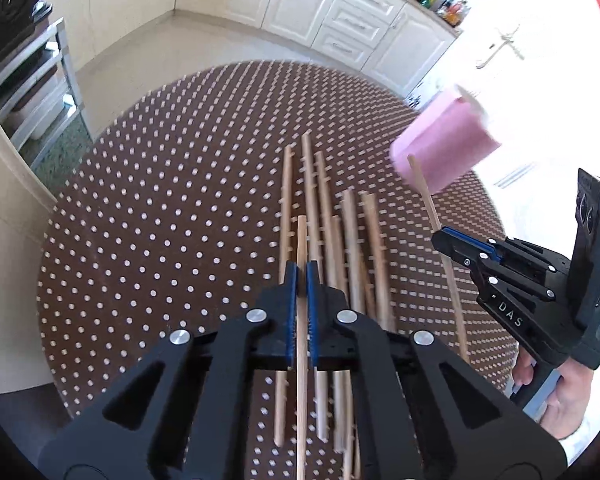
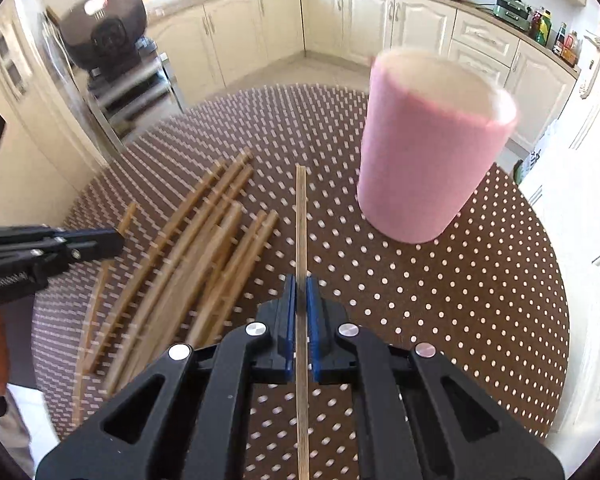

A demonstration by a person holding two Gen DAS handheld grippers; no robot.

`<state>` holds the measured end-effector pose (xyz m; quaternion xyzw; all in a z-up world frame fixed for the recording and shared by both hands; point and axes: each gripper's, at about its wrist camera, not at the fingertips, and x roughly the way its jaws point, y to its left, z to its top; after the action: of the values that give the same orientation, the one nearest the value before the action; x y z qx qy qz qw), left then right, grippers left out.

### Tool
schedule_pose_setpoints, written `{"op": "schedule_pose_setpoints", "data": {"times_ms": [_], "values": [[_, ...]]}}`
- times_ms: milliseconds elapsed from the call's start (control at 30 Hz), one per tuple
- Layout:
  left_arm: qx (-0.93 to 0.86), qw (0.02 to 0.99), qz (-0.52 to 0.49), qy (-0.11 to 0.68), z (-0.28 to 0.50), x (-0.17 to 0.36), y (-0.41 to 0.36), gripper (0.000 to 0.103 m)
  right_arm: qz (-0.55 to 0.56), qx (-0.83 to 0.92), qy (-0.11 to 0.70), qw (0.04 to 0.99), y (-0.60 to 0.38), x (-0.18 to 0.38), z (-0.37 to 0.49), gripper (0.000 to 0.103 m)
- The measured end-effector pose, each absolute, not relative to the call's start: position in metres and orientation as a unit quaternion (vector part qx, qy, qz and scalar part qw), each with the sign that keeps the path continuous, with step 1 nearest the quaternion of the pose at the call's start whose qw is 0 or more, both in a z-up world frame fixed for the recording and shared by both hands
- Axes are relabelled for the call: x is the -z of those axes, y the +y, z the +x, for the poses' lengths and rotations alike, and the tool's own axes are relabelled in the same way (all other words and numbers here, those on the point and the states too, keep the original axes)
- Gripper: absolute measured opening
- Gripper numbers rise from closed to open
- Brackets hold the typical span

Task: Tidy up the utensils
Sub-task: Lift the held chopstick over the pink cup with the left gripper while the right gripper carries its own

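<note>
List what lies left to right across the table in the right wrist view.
left gripper → loose pile of chopsticks → single chopstick clamped in the right gripper → pink cup

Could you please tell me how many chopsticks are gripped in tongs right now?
2: one chopstick clamped in the left tongs, another chopstick in the right tongs. The loose chopsticks lie piled on the dotted table.
</note>
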<state>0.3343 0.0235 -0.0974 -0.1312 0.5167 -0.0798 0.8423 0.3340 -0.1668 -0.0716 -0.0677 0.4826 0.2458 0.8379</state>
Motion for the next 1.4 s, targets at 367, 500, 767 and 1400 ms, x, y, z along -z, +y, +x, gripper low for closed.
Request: {"op": "schedule_pose_setpoints", "data": {"times_ms": [367,500,767,1400], "values": [[0.117,0.883,-0.096,0.444,0.292,0.004,-0.008,0.005,-0.033,-0.266,0.404,0.875,-0.196,-0.012,0.292,0.005],[0.127,0.897,-0.091,0.414,0.277,-0.027,-0.017,0.005,-0.033,-0.265,0.374,0.888,-0.199,-0.035,0.280,0.004],[0.136,0.938,-0.050,0.315,0.267,-0.083,-0.048,0.005,-0.022,-0.242,0.310,0.919,-0.213,-0.069,0.269,0.004],[0.117,0.981,-0.063,0.139,0.357,-0.120,-0.111,0.005,0.065,-0.150,0.141,0.976,-0.265,-0.103,0.308,0.004]]}}
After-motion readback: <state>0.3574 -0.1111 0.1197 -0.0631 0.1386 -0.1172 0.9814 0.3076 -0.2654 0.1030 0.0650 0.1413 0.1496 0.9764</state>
